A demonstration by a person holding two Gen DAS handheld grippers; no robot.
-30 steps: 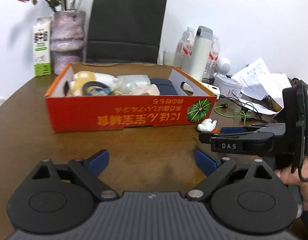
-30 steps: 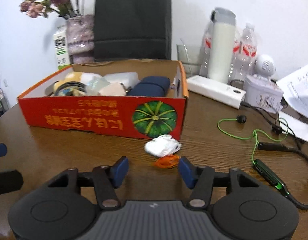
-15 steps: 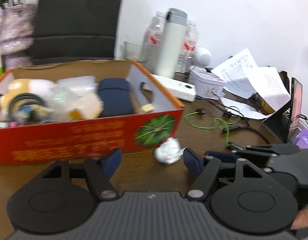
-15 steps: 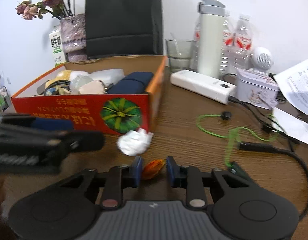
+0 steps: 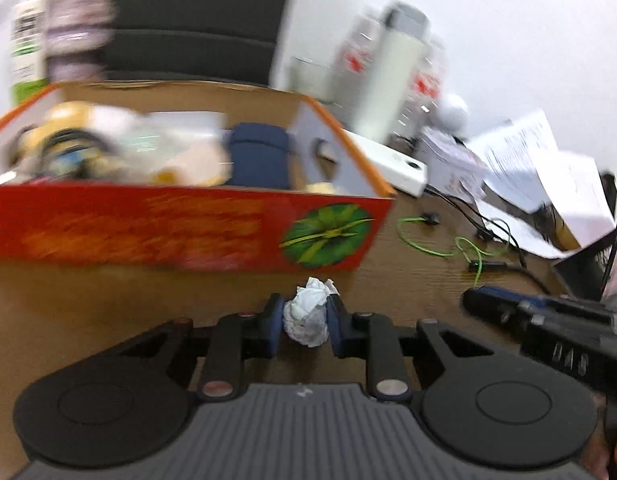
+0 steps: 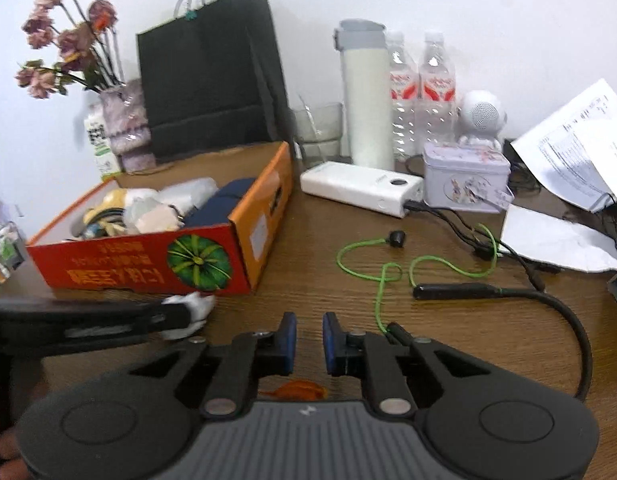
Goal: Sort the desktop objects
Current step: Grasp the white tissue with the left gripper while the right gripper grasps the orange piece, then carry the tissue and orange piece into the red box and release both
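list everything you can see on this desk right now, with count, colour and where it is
crumpled tissue: 1, white, between the left gripper's pads, in front of the box
orange wrapper: 1, orange, on the table under the right gripper
cardboard box: 1, red and orange, left side, full of items
earphone cable: 1, green, right of the box
power bank: 1, white, behind the box's right end
tin: 1, lilac, right of the power bank
thermos: 1, white, at the back
water bottles: 2, clear, right of the thermos
paper bag: 1, black, by the wall
papers: several, white, far right
left gripper: shut on the tissue
right gripper: narrow gap, nothing between the pads
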